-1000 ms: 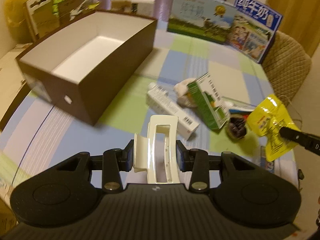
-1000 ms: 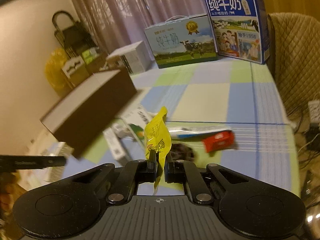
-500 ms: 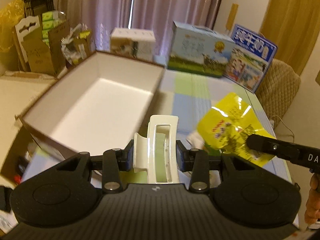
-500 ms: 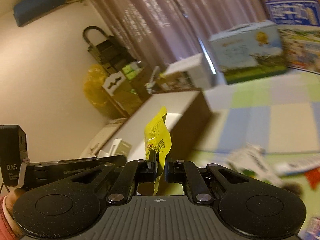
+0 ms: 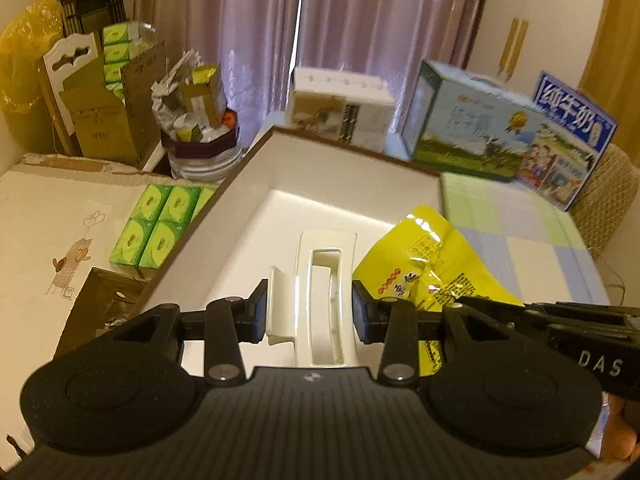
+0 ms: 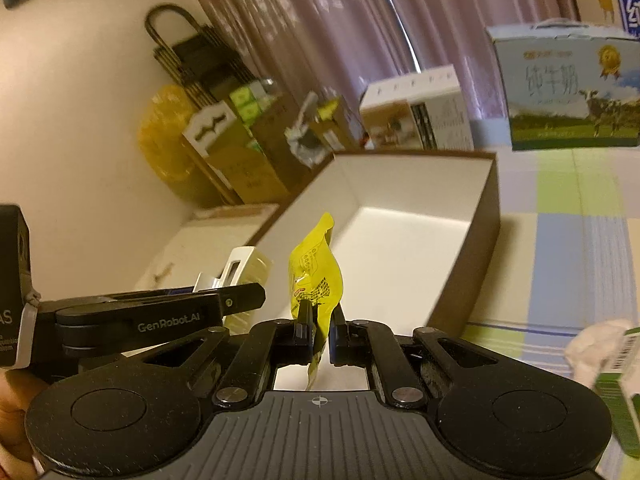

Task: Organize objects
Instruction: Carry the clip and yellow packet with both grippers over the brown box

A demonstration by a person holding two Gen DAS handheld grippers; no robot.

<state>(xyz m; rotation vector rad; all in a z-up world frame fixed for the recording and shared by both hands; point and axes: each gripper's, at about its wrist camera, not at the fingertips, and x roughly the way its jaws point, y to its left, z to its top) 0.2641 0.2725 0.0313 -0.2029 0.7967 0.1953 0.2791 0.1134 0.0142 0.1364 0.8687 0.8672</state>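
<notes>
A lived-in home room: mauve curtains (image 5: pixel 304 32) behind a table under a pastel checked tablecloth (image 5: pixel 520 232), with milk gift cartons (image 5: pixel 472 128), green tissue packs (image 5: pixel 160 228) and a quilted chair (image 5: pixel 612 192).

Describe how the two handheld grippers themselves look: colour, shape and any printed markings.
Both are matte black plastic. Each has a ribbed plate with a small crosshair mark, two round lobes and linkage arms with silver rivets. The left gripper has blue-faced finger pads; seen side-on, its arm reads "GenRobot.AI". The right gripper has black fingers, and its body shows "DAS". No cables show.
</notes>
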